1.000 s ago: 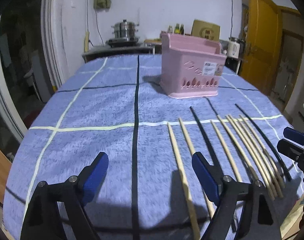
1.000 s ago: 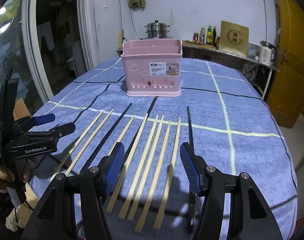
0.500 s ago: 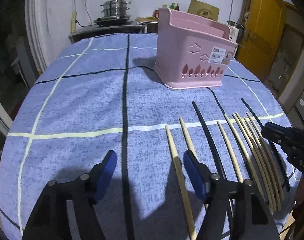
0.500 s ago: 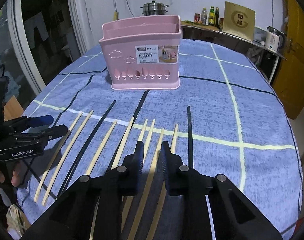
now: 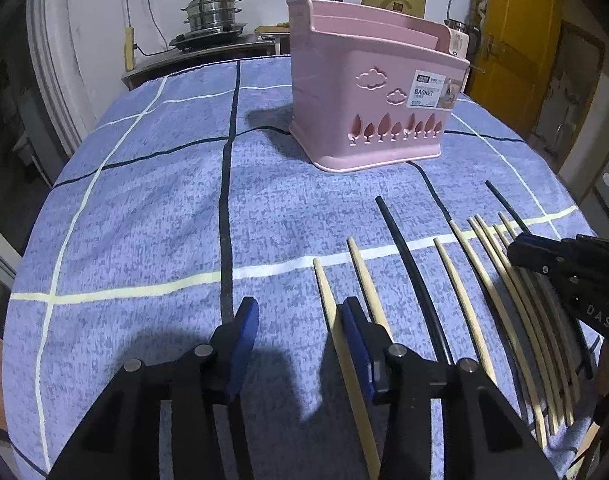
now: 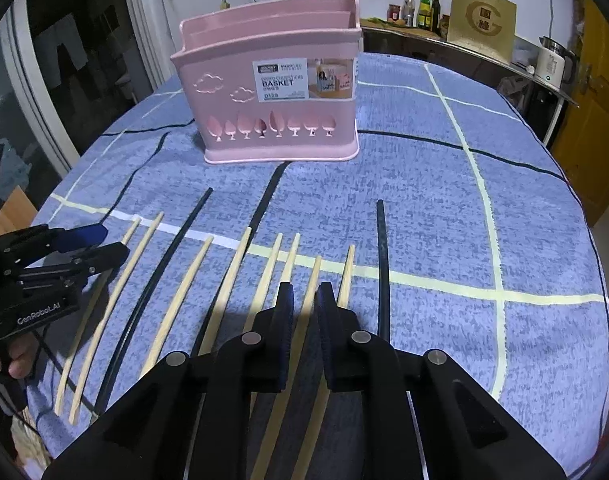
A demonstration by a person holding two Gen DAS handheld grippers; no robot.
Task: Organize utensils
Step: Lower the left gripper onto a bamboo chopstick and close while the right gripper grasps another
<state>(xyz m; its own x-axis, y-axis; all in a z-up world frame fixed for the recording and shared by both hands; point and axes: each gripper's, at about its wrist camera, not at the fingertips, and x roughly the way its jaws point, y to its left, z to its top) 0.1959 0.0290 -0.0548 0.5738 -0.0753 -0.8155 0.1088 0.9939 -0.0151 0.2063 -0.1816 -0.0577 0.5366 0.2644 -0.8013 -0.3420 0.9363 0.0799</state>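
Right gripper (image 6: 304, 300) hovers over checked blue tablecloth (image 6: 444, 200).

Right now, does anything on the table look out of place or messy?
Nothing looks damaged or spilled. The chopsticks lie loose in a fanned row on the blue cloth rather than in the upright pink basket, and black ones are mixed among the wooden ones.

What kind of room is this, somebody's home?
Probably a home kitchen or dining room: a steamer pot on a stove, sauce bottles and a kettle on the counter, chopsticks on a clothed table.
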